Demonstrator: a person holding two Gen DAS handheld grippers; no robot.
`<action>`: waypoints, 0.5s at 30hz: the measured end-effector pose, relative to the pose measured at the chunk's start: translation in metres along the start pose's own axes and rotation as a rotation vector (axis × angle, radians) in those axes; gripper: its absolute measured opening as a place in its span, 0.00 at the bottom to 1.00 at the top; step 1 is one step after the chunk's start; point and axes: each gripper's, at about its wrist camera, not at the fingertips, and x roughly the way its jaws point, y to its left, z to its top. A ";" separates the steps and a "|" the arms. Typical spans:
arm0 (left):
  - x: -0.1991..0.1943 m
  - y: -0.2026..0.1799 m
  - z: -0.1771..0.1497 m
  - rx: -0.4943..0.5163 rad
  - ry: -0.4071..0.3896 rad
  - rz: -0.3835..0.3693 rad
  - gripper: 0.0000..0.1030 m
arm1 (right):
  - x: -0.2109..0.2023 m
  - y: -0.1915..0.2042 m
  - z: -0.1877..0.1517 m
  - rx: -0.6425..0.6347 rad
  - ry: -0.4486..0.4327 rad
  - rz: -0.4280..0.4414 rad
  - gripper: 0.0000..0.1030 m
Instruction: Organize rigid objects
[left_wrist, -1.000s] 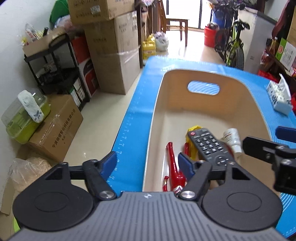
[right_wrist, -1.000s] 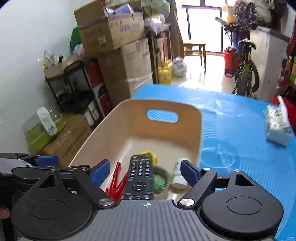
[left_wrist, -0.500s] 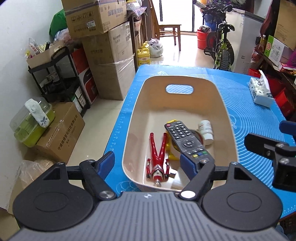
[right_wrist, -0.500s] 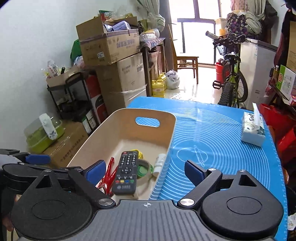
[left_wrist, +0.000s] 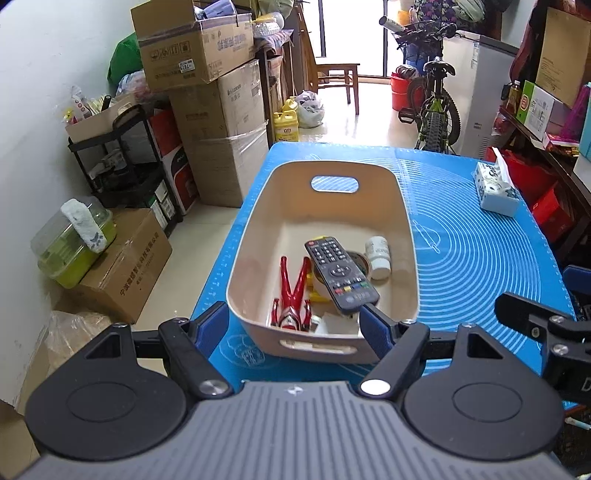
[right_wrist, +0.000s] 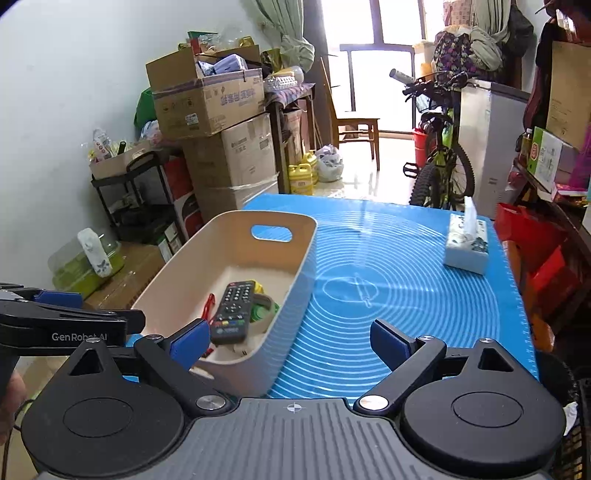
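A beige bin (left_wrist: 405, 210) with handle slots stands on the blue mat (left_wrist: 480, 258). Inside lie a black remote (left_wrist: 340, 271), a red figure (left_wrist: 293, 295), a white bottle (left_wrist: 378, 254) and a tape roll (left_wrist: 360, 258) partly under the remote. My left gripper (left_wrist: 293, 328) hangs open above the bin's near end, holding nothing. In the right wrist view the bin (right_wrist: 304, 254) sits left of centre with the remote (right_wrist: 234, 310) and green tape roll (right_wrist: 264, 308). My right gripper (right_wrist: 290, 341) is wide open and empty, over the bin's near right corner.
A tissue box (left_wrist: 495, 192) stands on the mat at the far right. Left of the table are cardboard boxes (left_wrist: 218, 122), a black shelf (left_wrist: 125, 166) and a green container (left_wrist: 74, 247) on the floor. A bicycle (left_wrist: 436, 107) stands beyond the table.
Both grippers have pulled back and risen from the bin, which now looks smaller and farther. The right gripper's fingers stand a little wider apart. The items in the bin stayed put.
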 end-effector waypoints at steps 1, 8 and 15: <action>-0.002 -0.002 -0.003 0.001 0.000 -0.003 0.76 | -0.004 -0.001 -0.004 -0.006 -0.004 -0.005 0.91; -0.011 -0.019 -0.023 0.034 -0.012 0.001 0.76 | -0.024 -0.014 -0.029 -0.027 -0.006 -0.022 0.91; -0.016 -0.031 -0.043 0.024 -0.036 -0.019 0.76 | -0.032 -0.027 -0.054 -0.011 0.020 -0.031 0.91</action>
